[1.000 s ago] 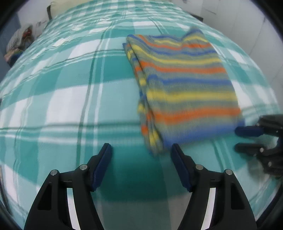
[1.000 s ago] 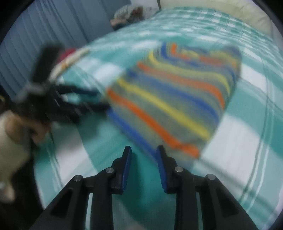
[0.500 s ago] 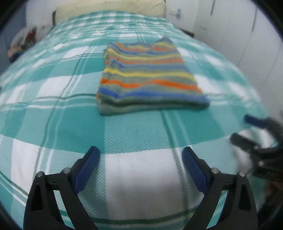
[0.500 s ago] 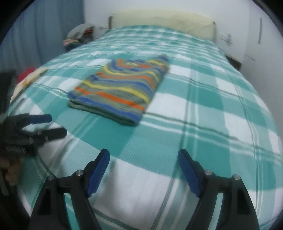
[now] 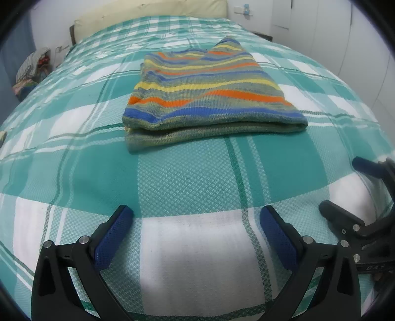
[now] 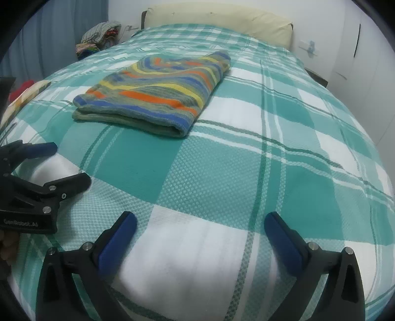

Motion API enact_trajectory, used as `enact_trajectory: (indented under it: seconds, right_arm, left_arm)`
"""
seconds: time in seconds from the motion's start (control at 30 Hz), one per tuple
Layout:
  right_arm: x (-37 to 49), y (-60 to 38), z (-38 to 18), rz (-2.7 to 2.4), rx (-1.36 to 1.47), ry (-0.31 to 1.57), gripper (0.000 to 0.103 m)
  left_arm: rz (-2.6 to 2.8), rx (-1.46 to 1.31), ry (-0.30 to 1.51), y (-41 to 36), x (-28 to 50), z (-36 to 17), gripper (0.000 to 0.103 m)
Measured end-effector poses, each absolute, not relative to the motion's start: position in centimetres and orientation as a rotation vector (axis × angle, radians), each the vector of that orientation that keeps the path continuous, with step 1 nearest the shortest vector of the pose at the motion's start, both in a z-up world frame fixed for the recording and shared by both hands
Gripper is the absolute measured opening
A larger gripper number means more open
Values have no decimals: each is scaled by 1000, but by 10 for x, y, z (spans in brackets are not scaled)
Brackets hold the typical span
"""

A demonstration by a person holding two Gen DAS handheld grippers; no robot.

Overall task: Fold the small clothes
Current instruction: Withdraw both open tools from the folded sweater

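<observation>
Both claws — left claw [image 5: 196,217], right claw [image 6: 200,223] — just spread apart (empty), off folded knit sweater [image 5: 207,96].

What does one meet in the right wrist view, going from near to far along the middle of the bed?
Right gripper, open and empty → white and teal checked bedspread → folded striped garment → cream pillow.

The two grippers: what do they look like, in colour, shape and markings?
Both look alike. The left gripper and the right gripper have black plastic fingers that splay in a V, blue textured pads on the inner faces, and silver round screw heads at the joints. In the right wrist view, the left gripper's body carries small white lettering, too blurred to read surely. No cables or sleeves show.
</observation>
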State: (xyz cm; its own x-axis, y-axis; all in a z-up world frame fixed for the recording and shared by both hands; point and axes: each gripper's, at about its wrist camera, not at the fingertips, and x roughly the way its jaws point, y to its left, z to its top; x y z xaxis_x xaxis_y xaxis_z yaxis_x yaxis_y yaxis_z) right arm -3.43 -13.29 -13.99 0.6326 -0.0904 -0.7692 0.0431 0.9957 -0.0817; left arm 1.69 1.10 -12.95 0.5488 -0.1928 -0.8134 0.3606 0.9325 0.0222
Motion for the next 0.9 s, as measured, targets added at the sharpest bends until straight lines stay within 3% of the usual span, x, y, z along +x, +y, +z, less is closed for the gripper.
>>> enact_trajectory:
  seconds: [0.9]
  right_arm:
    - [-35,-130,-141,-73,-51,868,103]
  left_arm:
    - [-327,196,938,11,14,-128,103]
